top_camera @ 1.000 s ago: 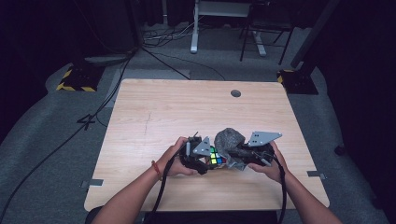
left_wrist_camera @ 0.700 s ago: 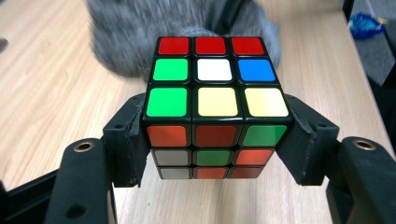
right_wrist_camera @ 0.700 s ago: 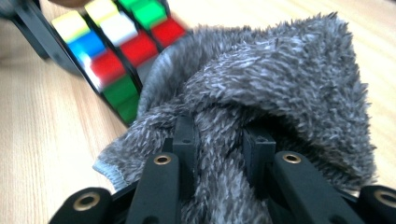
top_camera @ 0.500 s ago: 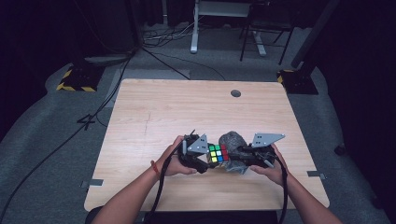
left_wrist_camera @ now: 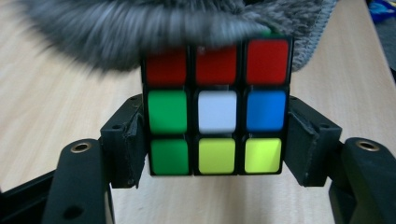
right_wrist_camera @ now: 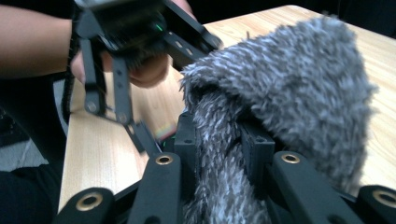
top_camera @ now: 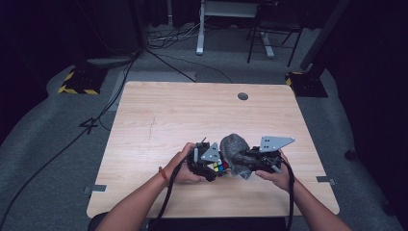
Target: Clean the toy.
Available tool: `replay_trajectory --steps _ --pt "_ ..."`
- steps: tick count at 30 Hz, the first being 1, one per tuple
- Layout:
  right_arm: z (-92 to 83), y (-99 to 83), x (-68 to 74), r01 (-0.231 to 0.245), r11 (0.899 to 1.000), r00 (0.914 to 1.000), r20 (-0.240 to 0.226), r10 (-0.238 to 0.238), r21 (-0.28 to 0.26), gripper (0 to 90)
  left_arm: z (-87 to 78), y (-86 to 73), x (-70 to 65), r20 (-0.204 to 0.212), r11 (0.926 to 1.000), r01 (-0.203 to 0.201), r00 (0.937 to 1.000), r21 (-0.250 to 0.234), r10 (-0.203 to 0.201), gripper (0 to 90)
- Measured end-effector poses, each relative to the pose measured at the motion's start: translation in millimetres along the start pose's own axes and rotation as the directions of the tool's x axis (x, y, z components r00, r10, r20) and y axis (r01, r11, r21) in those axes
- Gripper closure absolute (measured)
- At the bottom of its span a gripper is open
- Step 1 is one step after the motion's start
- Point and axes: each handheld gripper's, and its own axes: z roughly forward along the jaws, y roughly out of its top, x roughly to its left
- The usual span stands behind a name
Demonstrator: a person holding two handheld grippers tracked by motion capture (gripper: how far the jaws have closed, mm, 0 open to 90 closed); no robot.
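- Gripping a puzzle cube [left_wrist_camera: 216, 109], the left gripper [left_wrist_camera: 216, 140] has its two black jaws part open, one on each side face of the cube; pads sit against the lower two rows. Jaws have just been opening a little, cube between them
- Cube face twd the left gripper view: top row red x3, mid row green / white / blue, bottom row green / yellow / yellow
- Cube pos: near edge of the table [top_camera: 159, 110], a bit right of ctr, between the two hands; in the high view it shows as a small multicolour block [top_camera: 220, 166] just left of the cloth
- A grey fuzzy cloth [left_wrist_camera: 140, 28] lies over the cube's top edge in the left gripper view, touching it; part blurred
- Right gripper [right_wrist_camera: 219, 140]: jaws closed tight, pinching a fold of the same cloth [right_wrist_camera: 280, 84], which bunches up and hangs over the right jaw. Pile is thick, so pad contact itself is hidden
- High view: left gripper [top_camera: 208, 162] and right gripper [top_camera: 250, 161] face each other, tips very near; cloth [top_camera: 235, 144] humped between and behind them
- Grey three-cornered plate [top_camera: 274, 142] sits atop the right gripper; a smaller one atop the left
- Left hand [top_camera: 185, 163] and right hand [top_camera: 274, 173] each wrap their gripper body; forearms enter from the bottom edge, cables trailing back
- Right gripper view: the other hand and its gripper show upper left, over bare wood
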Motion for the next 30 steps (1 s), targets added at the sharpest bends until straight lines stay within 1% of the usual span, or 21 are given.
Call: replay_trajectory --steps 1,3,4,5,6,8,10,12,14,16,17,19,20,21,23,24,25,27,28,29,30 --pt "3.0 1.9 3.5 0.012 1.0 0.9999 -0.009 -0.012 0.002 73.3 2.3 0.5 -1.5 -0.006 0.9999 -0.01 0.9999 0.01 0.01 33.0" --pt "9.0 4.6 8.9 0.029 0.999 0.9994 -0.022 -0.029 0.019 73.3 4.7 -0.6 -2.7 0.0 0.9997 -0.02 0.9998 0.016 0.02 33.3" --pt "9.8 5.1 10.0 0.037 0.999 0.9992 -0.017 -0.036 0.025 73.3 4.9 -1.3 -2.4 0.005 0.9996 -0.021 0.9998 0.017 0.021 33.4" --pt "9.8 5.5 10.9 0.046 0.998 0.9989 -0.006 -0.046 0.036 73.3 3.6 -1.9 -2.2 -0.002 0.9997 -0.02 0.9998 0.015 0.02 33.5" --pt "8.7 5.1 10.6 0.048 0.998 0.9988 0.004 -0.048 0.04 73.4 1.9 -2.2 -1.4 -0.003 0.9999 -0.016 0.9999 0.001 0.016 33.5" --pt "3.6 3.8 7.3 0.037 0.998 0.9987 0.033 -0.038 0.044 73.4 -1.9 -2.4 0.3 0.01 0.9998 -0.009 0.9999 -0.019 0.009 33.6" --pt "-1.9 0.7 2.5 0.028 0.998 0.9975 0.064 -0.031 0.054 73.5 -6.4 -1.7 0.7 0.008 0.9988 -0.001 1.0 -0.049 0.001 33.7" --pt "-5.0 -4.7 -3.3 0.008 0.997 0.9966 0.081 -0.014 0.073 73.4 -10.6 -0.6 0.4 0.007 0.9981 -0.003 1.0 -0.061 0.003 33.7" --pt "-7.4 -10.3 -8.9 -0.019 0.997 0.9963 0.085 0.013 0.069 73.5 -12.9 -0.1 0.9 0.006 0.9976 -0.008 0.9999 -0.069 0.009 33.8" --pt "-7.6 -12.0 -11.0 -0.016 0.996 0.9946 0.103 0.006 0.091 73.4 -14.4 -0.3 0.6 0.007 0.9973 -0.006 1.0 -0.073 0.006 33.8" --pt "-7.4 -13.9 -13.4 -0.033 0.995 0.995 0.097 0.024 0.093 73.4 -14.9 0.0 0.2 0.006 0.9972 -0.01 0.9999 -0.075 0.01 33.8" --pt "-5.3 -17.5 -16.0 -0.043 0.992 0.9935 0.109 0.03 0.12 73.4 -17.0 0.6 -0.5 -0.002 0.9965 -0.021 0.9998 -0.08 0.021 33.8" --pt "-3.8 -20.6 -17.4 -0.044 0.99 0.9927 0.118 0.028 0.135 73.4 -18.4 0.6 -0.9 -0.002 0.9962 -0.014 0.9999 -0.087 0.014 33.8" --pt "-2.7 -23.9 -19.7 -0.054 0.988 0.9921 0.12 0.037 0.147 73.5 -20.4 0.7 -0.1 -0.009 0.9959 -0.017 0.9998 -0.089 0.016 33.8" --pt "-1.0 -28.9 -23.4 -0.067 0.982 0.9899 0.135 0.043 0.177 73.5 -24.9 0.9 2.1 -0.005 0.9918 0.0 1.0 -0.127 -0.001 33.8" --pt "-1.2 -30.3 -24.3 -0.072 0.984 0.9915 0.118 0.053 0.162 73.4 -26.8 1.6 2.7 -0.005 0.9909 0.004 1.0 -0.135 -0.005 33.8" --pt "-2.2 -30.0 -24.1 -0.082 0.987 0.9926 0.101 0.068 0.139 73.4 -27.6 2.0 2.7 -0.011 0.9899 -0.002 0.9999 -0.142 0.001 33.8" --pt "-3.1 -25.7 -20.0 -0.067 0.991 0.9955 0.075 0.059 0.114 73.4 -27.0 1.7 2.8 -0.005 0.9878 0.006 1.0 -0.155 -0.007 33.7" --pt "-3.1 -23.6 -17.3 -0.059 0.993 0.9964 0.066 0.053 0.103 73.4 -27.0 1.3 3.4 -0.005 0.987 0.012 0.9999 -0.161 -0.013 33.7" --pt "-2.7 -22.4 -15.5 -0.055 0.993 0.9962 0.073 0.047 0.101 73.4 -27.2 0.6 4.1 0.0 0.9852 0.016 0.9999 -0.171 -0.016 33.6" --pt "-3.0 -22.5 -15.7 -0.058 0.994 0.9961 0.071 0.052 0.094 73.4 -27.3 0.1 4.8 0.0 0.9847 0.018 0.9998 -0.173 -0.018 33.6"
